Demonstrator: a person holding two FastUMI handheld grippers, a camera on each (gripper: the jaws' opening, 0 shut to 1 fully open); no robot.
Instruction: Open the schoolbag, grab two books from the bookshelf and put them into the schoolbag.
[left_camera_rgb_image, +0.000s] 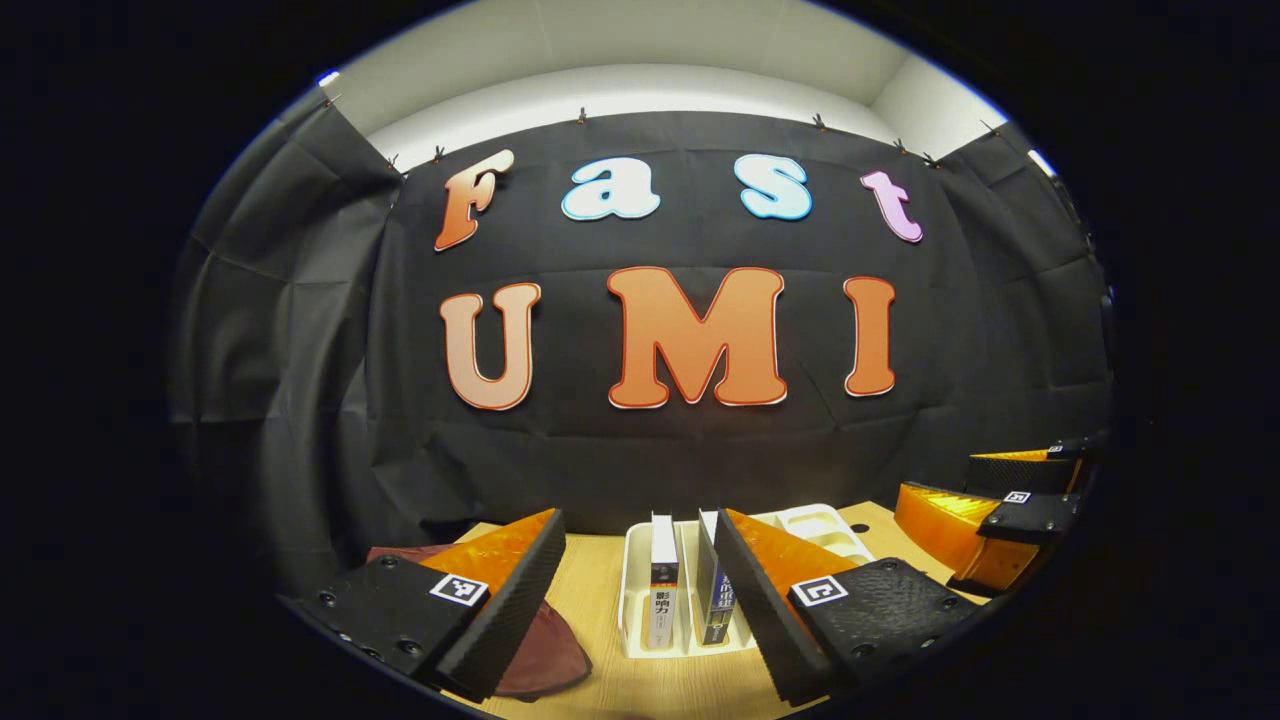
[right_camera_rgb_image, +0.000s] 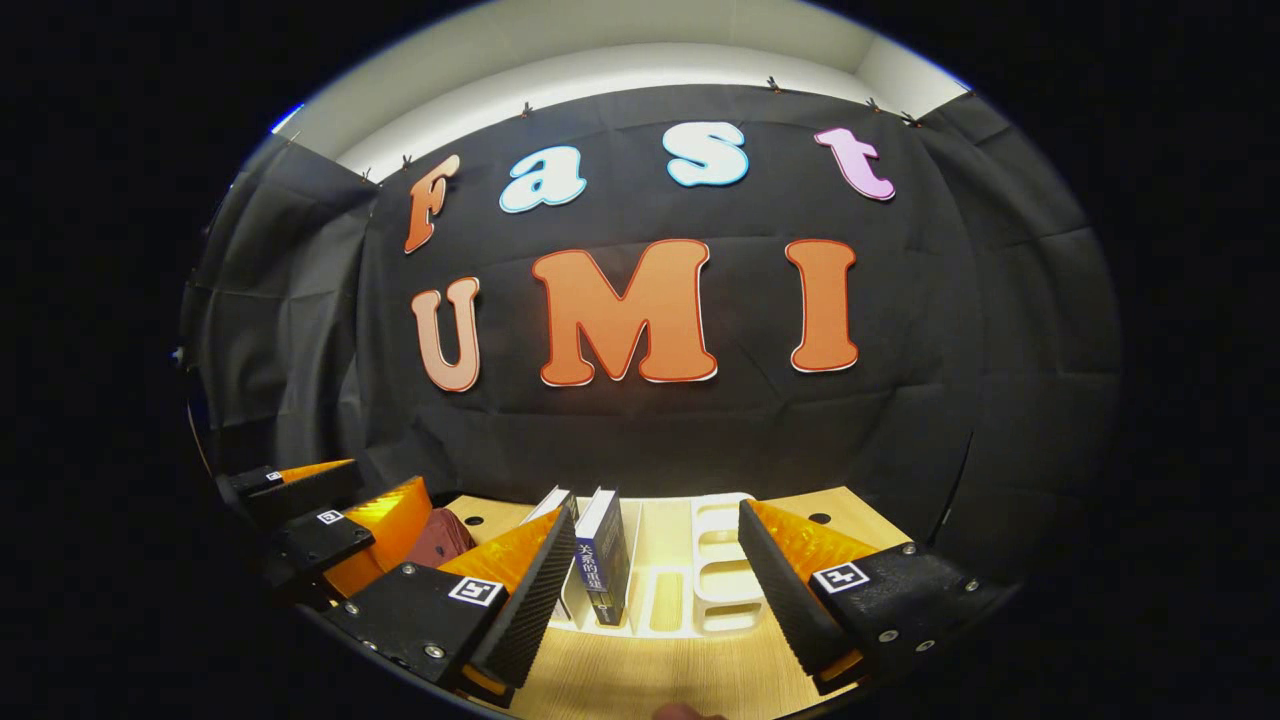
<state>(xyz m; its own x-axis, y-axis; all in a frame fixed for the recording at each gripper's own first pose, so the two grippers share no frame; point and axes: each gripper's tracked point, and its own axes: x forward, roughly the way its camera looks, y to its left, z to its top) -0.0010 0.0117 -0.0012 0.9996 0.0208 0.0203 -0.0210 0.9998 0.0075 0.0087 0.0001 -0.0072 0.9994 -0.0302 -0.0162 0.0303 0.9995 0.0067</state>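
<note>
Both my claws hang w/ fingers spread wide, nothing pinched. My left claw (left_camera_rgb_image: 640, 590) hovers just in front of the white plastic slotted bookshelf (left_camera_rgb_image: 632, 600); my right claw (right_camera_rgb_image: 655, 590) hovers in front of that same rack, a bit to its right end.

The rack sits on the light wooden table (left_camera_rgb_image: 590, 600), near the back edge by the booth cloth. Two upright books stand in its left slots: a white-and-grey spined hardback-looking book (left_camera_rgb_image: 662, 590) and, just right of it, a dark blue book (right_camera_rgb_image: 603, 555). They lean slightly, close together but in separate slots (can't tell if they touch). The rack's right slots look bare.

The dark maroon fabric schoolbag (left_camera_rgb_image: 545, 655) lies flat on the table, left of the rack. Looks shut, or at least collapsed; zip is hidden behind my left finger, so can't say where the pull is.

Handling, my guess: the bag is soft & floppy, will slump when tugged, so one claw should pin the cloth while the other pulls the zip or flap. Books are stiff, moderate weight, covers prob. smooth & a bit slippery. Best to pinch across the spine near the top, squeezing both covers, then lift straight up out of the slot so the rack (light, may slide) doesn't come along.
</note>
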